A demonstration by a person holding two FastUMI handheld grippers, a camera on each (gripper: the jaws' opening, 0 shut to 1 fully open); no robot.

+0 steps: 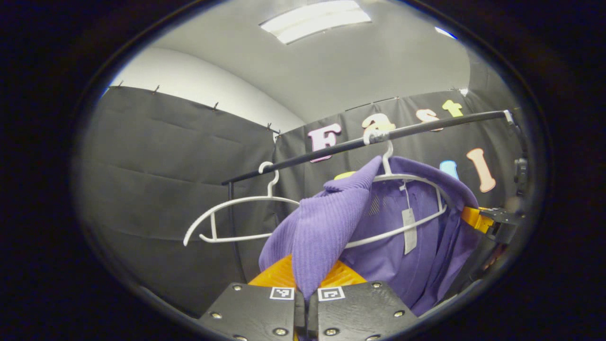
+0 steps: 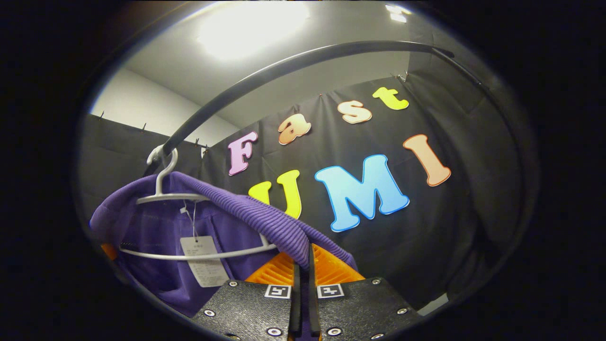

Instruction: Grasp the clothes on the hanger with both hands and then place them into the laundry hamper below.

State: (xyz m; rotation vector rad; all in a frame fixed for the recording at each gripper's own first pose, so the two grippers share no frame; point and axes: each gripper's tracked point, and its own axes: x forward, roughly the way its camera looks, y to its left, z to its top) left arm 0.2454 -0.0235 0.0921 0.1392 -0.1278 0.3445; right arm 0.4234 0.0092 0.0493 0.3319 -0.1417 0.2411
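Purple knit sweater [image 1: 326, 222] hangs on its white hanger [image 1: 402, 227], both shoulders pinched: left gripper [image 1: 300, 296] clamps one at 6 o'clock, right gripper [image 2: 303, 284] the other; lift both evenly to clear the hanger's tips

A black clothes rail [image 1: 360, 142] crosses in front of the black cloth wall [image 1: 180, 156]; above the rail, a ceiling light panel [image 1: 315, 19] glows on the grey ceiling [image 1: 360, 71].

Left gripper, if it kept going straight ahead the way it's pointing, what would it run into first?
The left gripper is shut on the purple garment, so that fabric is already in its line. Just beyond that, it would likely meet the white hanger carrying the garment, then the black cloth wall, though depth is hard to judge.
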